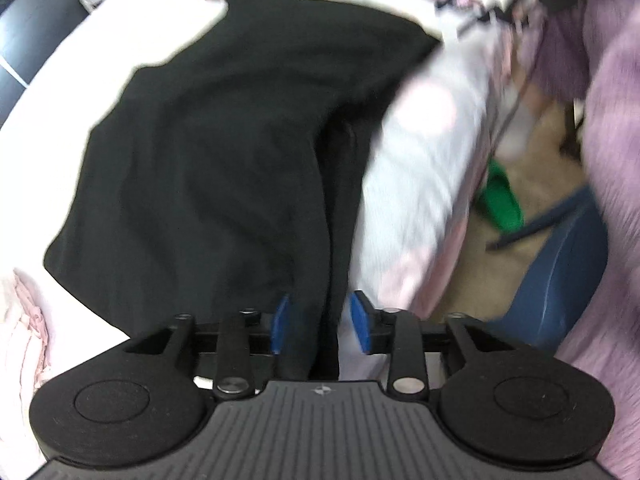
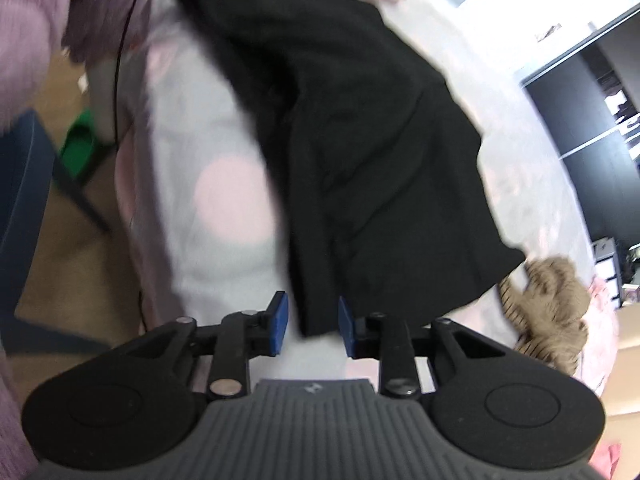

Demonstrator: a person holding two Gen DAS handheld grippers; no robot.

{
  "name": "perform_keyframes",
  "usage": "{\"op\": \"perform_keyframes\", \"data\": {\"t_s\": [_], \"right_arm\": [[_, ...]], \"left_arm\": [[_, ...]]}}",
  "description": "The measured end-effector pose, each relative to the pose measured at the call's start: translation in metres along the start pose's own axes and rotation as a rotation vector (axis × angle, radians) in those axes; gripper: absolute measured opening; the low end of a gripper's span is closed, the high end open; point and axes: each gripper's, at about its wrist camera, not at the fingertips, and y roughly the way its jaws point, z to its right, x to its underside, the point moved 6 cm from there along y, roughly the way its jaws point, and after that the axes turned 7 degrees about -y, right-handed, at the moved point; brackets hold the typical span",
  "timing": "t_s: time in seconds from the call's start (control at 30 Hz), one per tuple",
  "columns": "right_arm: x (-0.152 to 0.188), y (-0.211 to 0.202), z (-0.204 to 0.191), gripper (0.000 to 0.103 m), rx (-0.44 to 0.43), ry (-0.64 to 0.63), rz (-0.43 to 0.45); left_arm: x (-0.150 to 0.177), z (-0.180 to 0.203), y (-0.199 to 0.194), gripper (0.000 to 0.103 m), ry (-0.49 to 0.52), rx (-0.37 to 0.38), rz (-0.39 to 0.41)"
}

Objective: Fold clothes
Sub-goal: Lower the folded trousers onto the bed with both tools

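While both views are blurred, a black garment fills the centre of each, lying on a pale bed. In the left wrist view its long axis runs from the bottom centre up to the top centre of the frame, leaning slightly right at the far end; a narrow fold of it drops down between the blue pads of the left gripper. Those jaws stand apart with the cloth between them, and I cannot tell whether they pinch it.

In the right wrist view the garment stretches from the upper left down to the bottom centre, its near corner sitting between the pads of the right gripper. These jaws are also parted, gaps showing beside the cloth. A tan furry item lies at lower right, touching the garment's edge.
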Motion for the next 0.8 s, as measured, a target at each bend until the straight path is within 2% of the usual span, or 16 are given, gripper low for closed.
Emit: {"op": "perform_keyframes", "data": {"t_s": [0.1, 0.17, 0.23, 0.37, 0.47, 0.57, 0.6, 0.63, 0.8], "right_arm": [[-0.022, -0.001, 0.003, 0.030, -0.003, 0.040, 0.067], [-0.037, 0.004, 0.004, 0.028, -0.003, 0.072, 0.110], [-0.048, 0.015, -0.002, 0.028, 0.010, 0.093, 0.117], [-0.057, 0.028, -0.004, 0.028, 0.017, 0.140, 0.104], [-0.057, 0.041, -0.004, 0.027, 0.024, 0.149, 0.106], [-0.056, 0.051, -0.002, 0.020, 0.017, 0.156, 0.115], [-0.056, 0.055, -0.002, 0.015, 0.014, 0.157, 0.117], [-0.057, 0.056, -0.001, 0.004, 0.013, 0.154, 0.114], [-0.054, 0.048, 0.000, 0.000, -0.014, 0.174, 0.094]], "left_arm": [[-0.019, 0.002, -0.004, 0.038, -0.068, 0.022, 0.077], [-0.031, 0.006, 0.003, 0.038, -0.081, 0.008, 0.109], [-0.043, 0.011, 0.016, 0.031, -0.071, -0.025, 0.123], [-0.055, 0.019, 0.047, 0.029, -0.067, -0.054, 0.144], [-0.055, 0.023, 0.063, 0.024, -0.033, -0.100, 0.144], [-0.054, 0.024, 0.069, 0.015, -0.026, -0.094, 0.146], [-0.053, 0.024, 0.070, 0.008, -0.011, -0.098, 0.143], [-0.052, 0.026, 0.071, 0.006, 0.007, -0.099, 0.140], [-0.044, 0.036, 0.062, 0.002, 0.049, -0.082, 0.118]]}}
